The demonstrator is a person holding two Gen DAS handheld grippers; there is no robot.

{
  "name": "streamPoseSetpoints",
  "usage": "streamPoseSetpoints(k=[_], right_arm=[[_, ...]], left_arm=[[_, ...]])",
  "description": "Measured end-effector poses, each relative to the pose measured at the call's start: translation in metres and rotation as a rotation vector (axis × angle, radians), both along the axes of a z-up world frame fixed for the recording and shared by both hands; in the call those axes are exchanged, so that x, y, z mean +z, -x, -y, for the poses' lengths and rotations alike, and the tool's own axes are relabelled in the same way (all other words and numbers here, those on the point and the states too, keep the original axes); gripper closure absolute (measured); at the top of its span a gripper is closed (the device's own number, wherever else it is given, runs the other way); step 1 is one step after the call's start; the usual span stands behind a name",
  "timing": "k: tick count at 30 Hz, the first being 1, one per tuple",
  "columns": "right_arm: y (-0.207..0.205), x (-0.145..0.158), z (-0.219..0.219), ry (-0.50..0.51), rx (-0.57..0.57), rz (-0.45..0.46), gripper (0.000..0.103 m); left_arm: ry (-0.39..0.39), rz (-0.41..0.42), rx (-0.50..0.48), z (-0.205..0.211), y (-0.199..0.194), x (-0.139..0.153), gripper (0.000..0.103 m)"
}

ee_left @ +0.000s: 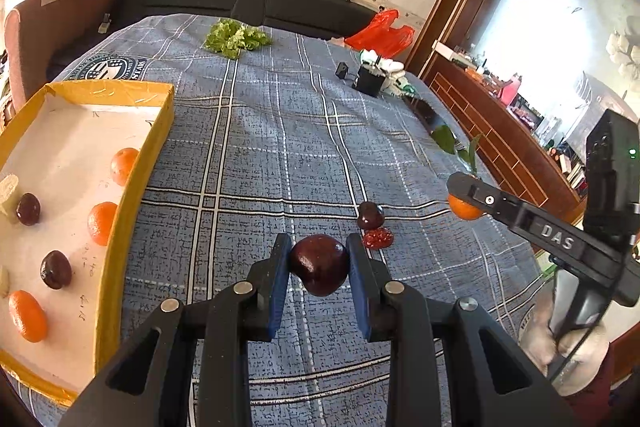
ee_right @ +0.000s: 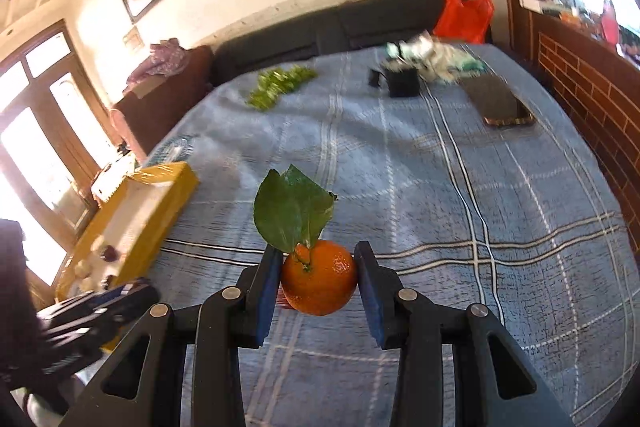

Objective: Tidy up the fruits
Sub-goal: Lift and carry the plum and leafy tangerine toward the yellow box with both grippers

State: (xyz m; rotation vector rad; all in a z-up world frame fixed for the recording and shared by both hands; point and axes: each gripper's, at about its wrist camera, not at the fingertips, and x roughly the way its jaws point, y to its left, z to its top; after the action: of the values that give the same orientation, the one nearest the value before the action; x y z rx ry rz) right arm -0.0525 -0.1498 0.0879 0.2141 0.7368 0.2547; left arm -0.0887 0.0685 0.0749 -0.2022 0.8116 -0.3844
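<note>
I have a dark red plum point(ee_left: 319, 264) pinched between the blue pads of my left gripper point(ee_left: 319, 263), lifted clear of the plaid blue bedspread point(ee_left: 256, 155). My right gripper point(ee_right: 318, 277) is clamped on a leafy mandarin point(ee_right: 319, 277), also off the cloth. Both fruits belong, I judge, in the yellow-rimmed cardboard tray point(ee_left: 132, 183), which lies to the left of the plum.

The main risk I see is the plum: it is smooth and round, held only at its widest sides, so a quick swing toward the tray could let it roll out of the pads and drop onto the bedspread. The mandarin looks held a little low between the pads, and its stem and two leaves point(ee_right: 294, 213) stick up over the left pad; if they catch on the tray wall, the fruit could twist loose. Both hands heading for the tray at once could also knock grippers together, since the right one sits well right of the plum and must cross the same stretch.

Inside the tray, three mandarins lie along the wall nearest the plum and at the near end, with two plums and pale pieces further in, so free space is in the far part. Just beyond the held plum on the cloth sit another dark plum point(ee_left: 371, 215) and a red bumpy berry point(ee_left: 378, 238), touching each other. Far beyond the tray lie lettuce point(ee_left: 236, 37), a red plastic bag point(ee_left: 380, 33) and a black box point(ee_left: 370, 79), all well out of my path.
</note>
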Motion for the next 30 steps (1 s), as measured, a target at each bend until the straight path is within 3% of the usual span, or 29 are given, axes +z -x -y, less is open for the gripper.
streamPoseSetpoints(k=[13, 30], right_arm=[[0.015, 0.034, -0.048, 0.002, 0.104, 0.072, 0.062], [0.01, 0.032, -0.065, 0.023, 0.093, 0.046, 0.062]], left_arm=[[0.054, 0.059, 0.037, -0.031, 0.015, 0.029, 0.076], [0.119, 0.054, 0.032, -0.054, 0.012, 0.025, 0.076]])
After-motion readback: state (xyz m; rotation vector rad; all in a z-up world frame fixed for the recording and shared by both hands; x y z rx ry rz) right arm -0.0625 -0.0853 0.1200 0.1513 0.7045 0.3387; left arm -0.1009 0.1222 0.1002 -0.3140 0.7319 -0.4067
